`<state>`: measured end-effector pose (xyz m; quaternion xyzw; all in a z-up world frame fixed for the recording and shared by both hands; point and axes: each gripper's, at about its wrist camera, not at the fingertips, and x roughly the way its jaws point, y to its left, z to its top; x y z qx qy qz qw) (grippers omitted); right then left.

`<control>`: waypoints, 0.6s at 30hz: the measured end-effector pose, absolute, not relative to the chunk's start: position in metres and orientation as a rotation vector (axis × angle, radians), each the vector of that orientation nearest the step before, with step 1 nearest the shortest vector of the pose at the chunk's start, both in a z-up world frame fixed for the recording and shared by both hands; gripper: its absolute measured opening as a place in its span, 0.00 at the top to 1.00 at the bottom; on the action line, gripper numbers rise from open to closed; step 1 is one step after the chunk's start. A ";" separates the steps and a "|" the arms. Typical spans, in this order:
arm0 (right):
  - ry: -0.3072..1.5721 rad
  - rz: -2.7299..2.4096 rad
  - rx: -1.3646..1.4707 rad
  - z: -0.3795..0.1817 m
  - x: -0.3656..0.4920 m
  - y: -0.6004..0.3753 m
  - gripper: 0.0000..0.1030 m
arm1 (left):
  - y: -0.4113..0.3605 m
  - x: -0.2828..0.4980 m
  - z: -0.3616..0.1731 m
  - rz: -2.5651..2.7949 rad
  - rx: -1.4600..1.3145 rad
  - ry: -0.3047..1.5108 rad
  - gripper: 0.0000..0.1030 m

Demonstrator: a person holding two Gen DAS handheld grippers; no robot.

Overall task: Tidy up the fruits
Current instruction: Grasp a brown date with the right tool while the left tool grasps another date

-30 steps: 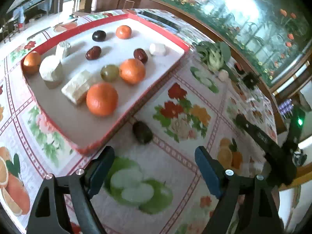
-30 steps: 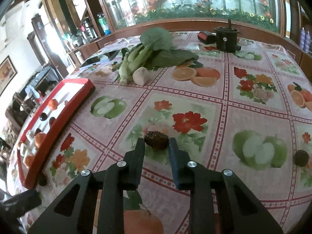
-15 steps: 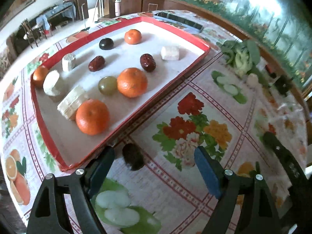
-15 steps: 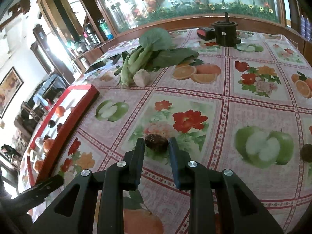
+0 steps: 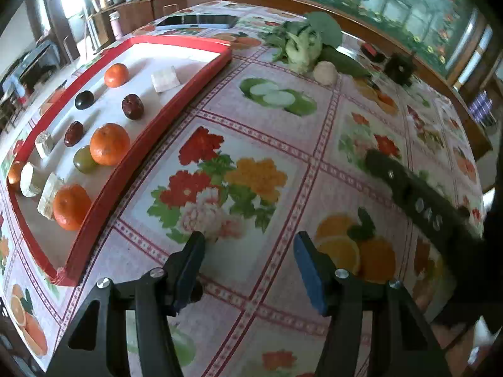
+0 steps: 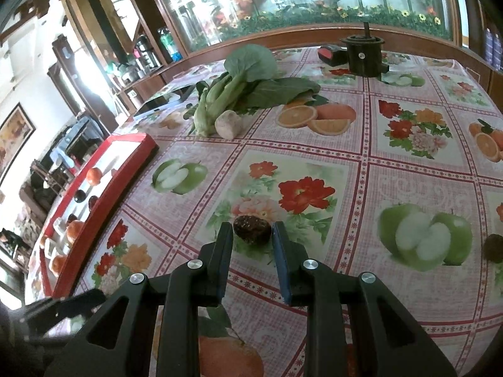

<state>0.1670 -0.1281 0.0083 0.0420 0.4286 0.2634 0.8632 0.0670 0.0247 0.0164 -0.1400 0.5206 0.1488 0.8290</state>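
My right gripper (image 6: 252, 235) is shut on a dark brown wrinkled fruit (image 6: 252, 230), held between its blue pads just above the tablecloth. My left gripper (image 5: 248, 248) is open and empty over the flowered cloth. To its left lies the red tray (image 5: 132, 154), holding several oranges such as one orange (image 5: 109, 144), dark fruits (image 5: 132, 106), a green fruit (image 5: 84, 159) and white pieces (image 5: 164, 78). The tray also shows in the right wrist view (image 6: 107, 185). Another dark fruit (image 6: 494, 247) lies at the right edge of the right wrist view.
Leafy greens (image 6: 251, 88) and a pale root (image 6: 229, 124) lie at the back of the table. A black pot (image 6: 364, 53) and a red-black object (image 6: 331, 55) stand beyond. The right gripper's arm (image 5: 418, 201) crosses the left wrist view at right.
My left gripper swung right and away from the dark fruit beside the tray, which is now hidden behind its left finger. My right gripper kept its hold on the brown fruit.
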 end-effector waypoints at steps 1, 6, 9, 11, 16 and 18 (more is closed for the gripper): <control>0.898 0.551 0.083 0.008 0.167 -0.127 0.75 | 0.027 0.062 0.017 0.311 -0.298 1.101 0.40; 0.896 0.538 0.056 0.009 0.165 -0.124 0.75 | 0.051 0.043 0.017 0.236 -0.358 1.065 0.40; 0.895 0.537 0.048 0.009 0.165 -0.123 0.74 | 0.059 0.032 0.017 0.179 -0.346 1.043 0.40; 0.895 0.540 0.047 0.009 0.165 -0.123 0.73 | 0.059 0.035 0.016 0.160 -0.329 1.039 0.40; 0.895 0.542 0.052 0.010 0.164 -0.123 0.73 | 0.068 0.039 0.017 0.083 -0.389 1.029 0.40; 0.896 0.543 0.053 0.010 0.165 -0.123 0.73 | 0.074 0.037 0.017 0.046 -0.413 1.030 0.40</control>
